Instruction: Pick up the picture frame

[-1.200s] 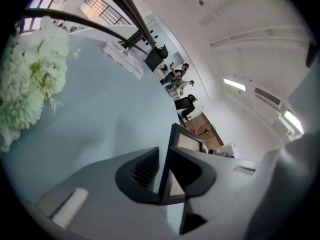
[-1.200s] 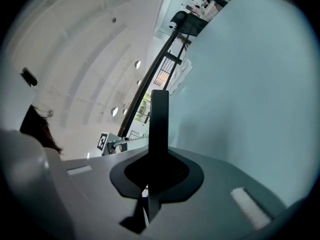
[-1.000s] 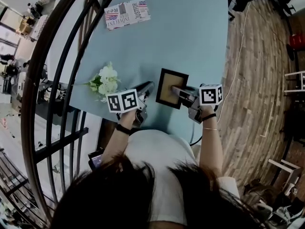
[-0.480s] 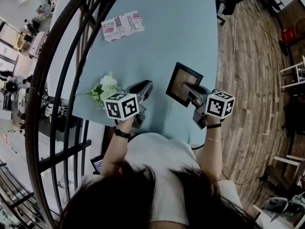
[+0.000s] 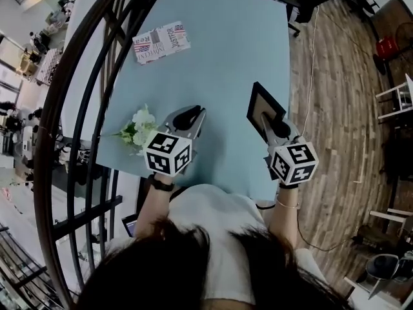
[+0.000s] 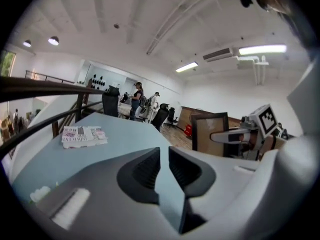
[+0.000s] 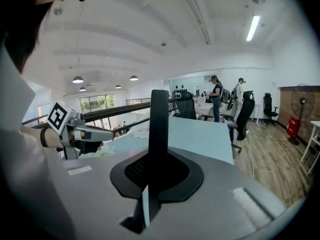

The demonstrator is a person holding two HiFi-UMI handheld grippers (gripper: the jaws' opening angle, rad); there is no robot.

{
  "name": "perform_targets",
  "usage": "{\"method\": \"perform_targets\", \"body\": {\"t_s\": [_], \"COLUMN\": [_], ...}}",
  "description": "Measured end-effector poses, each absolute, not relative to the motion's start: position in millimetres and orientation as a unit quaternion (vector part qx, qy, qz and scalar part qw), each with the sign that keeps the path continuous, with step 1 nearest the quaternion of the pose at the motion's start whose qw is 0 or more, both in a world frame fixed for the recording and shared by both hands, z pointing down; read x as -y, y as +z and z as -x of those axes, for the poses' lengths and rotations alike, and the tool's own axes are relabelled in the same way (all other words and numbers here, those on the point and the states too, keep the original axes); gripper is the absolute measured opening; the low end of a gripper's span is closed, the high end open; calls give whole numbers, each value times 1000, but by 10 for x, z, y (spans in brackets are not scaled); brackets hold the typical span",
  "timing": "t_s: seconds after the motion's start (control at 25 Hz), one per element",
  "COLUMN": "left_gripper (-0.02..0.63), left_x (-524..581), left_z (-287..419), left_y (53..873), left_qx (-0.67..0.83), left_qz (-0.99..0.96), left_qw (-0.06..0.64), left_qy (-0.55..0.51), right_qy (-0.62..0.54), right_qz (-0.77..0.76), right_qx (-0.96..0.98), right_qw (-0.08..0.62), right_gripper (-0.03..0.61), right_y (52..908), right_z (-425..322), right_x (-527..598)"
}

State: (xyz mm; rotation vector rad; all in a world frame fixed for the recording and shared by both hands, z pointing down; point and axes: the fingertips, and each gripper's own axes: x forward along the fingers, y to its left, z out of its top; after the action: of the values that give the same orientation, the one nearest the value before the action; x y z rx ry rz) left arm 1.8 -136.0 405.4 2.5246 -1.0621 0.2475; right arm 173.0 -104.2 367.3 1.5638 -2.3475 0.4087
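Observation:
The picture frame [image 5: 261, 107] has a black border and a tan inside. It hangs above the right side of the blue table [image 5: 226, 63], tipped up on edge. My right gripper [image 5: 271, 125] is shut on its lower edge. In the right gripper view the frame [image 7: 159, 119] stands as a dark upright bar between the jaws of my right gripper [image 7: 159, 158]. In the left gripper view the frame [image 6: 210, 131] faces me at the right. My left gripper [image 5: 188, 115] hovers over the table left of the frame. The jaws of my left gripper [image 6: 164, 160] stand a narrow slit apart with nothing in them.
A folded newspaper [image 5: 161, 42] lies at the table's far left. White flowers [image 5: 139, 124] lie at its left edge, near my left gripper. A dark curved railing [image 5: 77, 108] runs along the left. Wooden floor [image 5: 335, 108] lies to the right. Office chairs and people are far behind.
Both grippers have risen. The frame has left the table in my right gripper, turned from lying flat to standing on edge, and shifted right.

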Motion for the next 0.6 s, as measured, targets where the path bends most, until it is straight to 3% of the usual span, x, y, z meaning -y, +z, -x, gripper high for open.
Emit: {"method": "perform_targets", "body": {"t_s": [0.6], "left_gripper": [57], "left_x": [1517], "left_z": [-264], "left_y": [3989], "left_qx": [394], "left_qz": [-906], "left_qw": [78], "left_qy": [134], "right_qy": [57], "right_qz": [-605], "right_qx": [780], "right_qw": [150], "right_gripper": [12], "right_y": [3608], "right_z": [-2026], "right_x": [1141]}}
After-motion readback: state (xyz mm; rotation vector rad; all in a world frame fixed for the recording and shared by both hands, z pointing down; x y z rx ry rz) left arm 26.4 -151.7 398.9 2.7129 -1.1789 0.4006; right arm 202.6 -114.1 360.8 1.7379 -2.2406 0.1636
